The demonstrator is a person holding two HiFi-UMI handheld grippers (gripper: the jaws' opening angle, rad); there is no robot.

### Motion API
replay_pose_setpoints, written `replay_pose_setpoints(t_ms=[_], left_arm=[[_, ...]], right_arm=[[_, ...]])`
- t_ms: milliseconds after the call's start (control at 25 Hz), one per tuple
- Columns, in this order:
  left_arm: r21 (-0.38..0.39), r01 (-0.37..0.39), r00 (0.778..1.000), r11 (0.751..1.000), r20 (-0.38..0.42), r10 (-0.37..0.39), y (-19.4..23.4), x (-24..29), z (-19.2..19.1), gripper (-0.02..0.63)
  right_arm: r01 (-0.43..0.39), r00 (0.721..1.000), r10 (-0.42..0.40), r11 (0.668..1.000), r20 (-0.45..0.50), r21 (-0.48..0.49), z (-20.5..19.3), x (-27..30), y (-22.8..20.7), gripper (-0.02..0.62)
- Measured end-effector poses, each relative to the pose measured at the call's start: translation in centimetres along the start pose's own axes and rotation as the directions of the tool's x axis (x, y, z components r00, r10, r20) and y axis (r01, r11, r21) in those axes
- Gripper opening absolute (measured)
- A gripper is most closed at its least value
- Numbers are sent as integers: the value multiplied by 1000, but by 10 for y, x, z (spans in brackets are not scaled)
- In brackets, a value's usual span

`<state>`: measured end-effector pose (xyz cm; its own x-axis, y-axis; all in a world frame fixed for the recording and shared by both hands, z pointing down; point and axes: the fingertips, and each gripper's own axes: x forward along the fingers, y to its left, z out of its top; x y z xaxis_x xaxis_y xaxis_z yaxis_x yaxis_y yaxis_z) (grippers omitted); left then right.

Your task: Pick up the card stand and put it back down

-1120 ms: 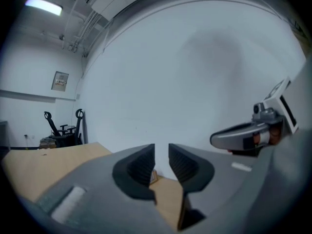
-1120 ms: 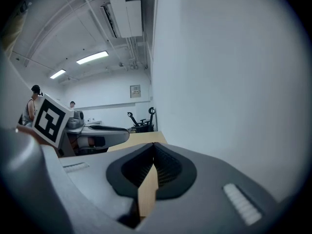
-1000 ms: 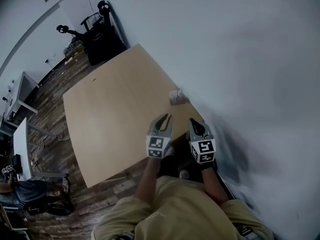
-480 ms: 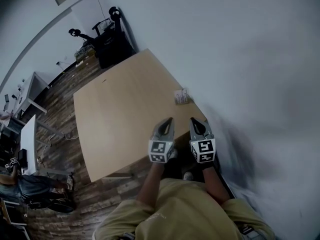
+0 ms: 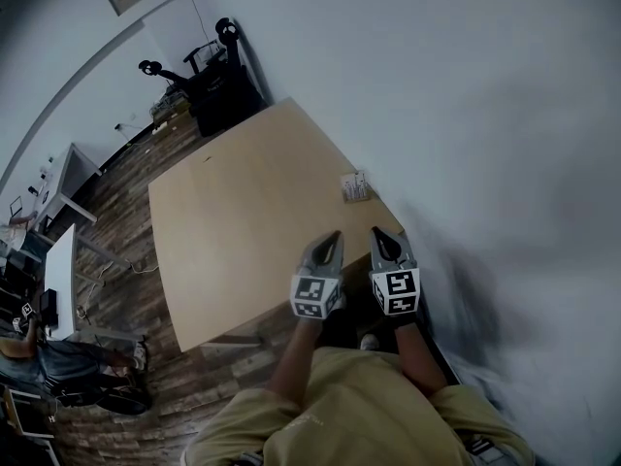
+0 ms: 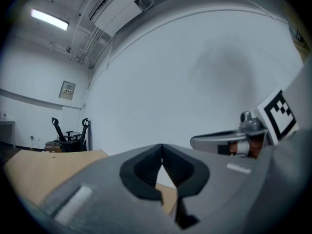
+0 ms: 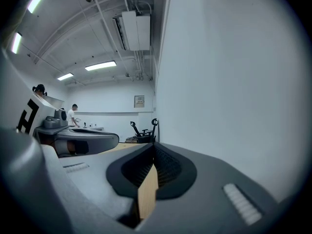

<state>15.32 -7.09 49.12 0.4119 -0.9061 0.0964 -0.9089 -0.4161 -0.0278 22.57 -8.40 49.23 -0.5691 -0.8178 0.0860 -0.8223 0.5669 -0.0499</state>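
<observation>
The card stand (image 5: 355, 186) is a small clear holder with a printed card, standing near the right edge of the light wooden table (image 5: 243, 221). Both grippers hover side by side over the table's near corner, short of the stand. My left gripper (image 5: 334, 237) is shut with nothing in it; in the left gripper view its dark pads (image 6: 146, 167) meet at the tips (image 6: 162, 147). My right gripper (image 5: 376, 233) is also shut and empty (image 7: 154, 147). The stand does not show in either gripper view.
A white wall (image 5: 466, 115) runs close along the table's right side. Black wheeled equipment (image 5: 218, 76) stands past the far corner. A white desk (image 5: 58, 183) and a seated person (image 5: 39, 362) are off to the left on the wooden floor.
The left gripper's jaws, slightly apart a second ago, have come together. Both grippers stay near the table's near corner while the head view has shifted a little.
</observation>
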Motion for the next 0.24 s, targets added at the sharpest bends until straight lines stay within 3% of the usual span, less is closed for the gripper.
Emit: replay_pose_setpoints(t_ms=[240], left_arm=[[3,-16,1000,1000,-3,16,9,-6,1,2]], right_arm=[[-4,1000,4,1000,0,1,-2,5,7,6]])
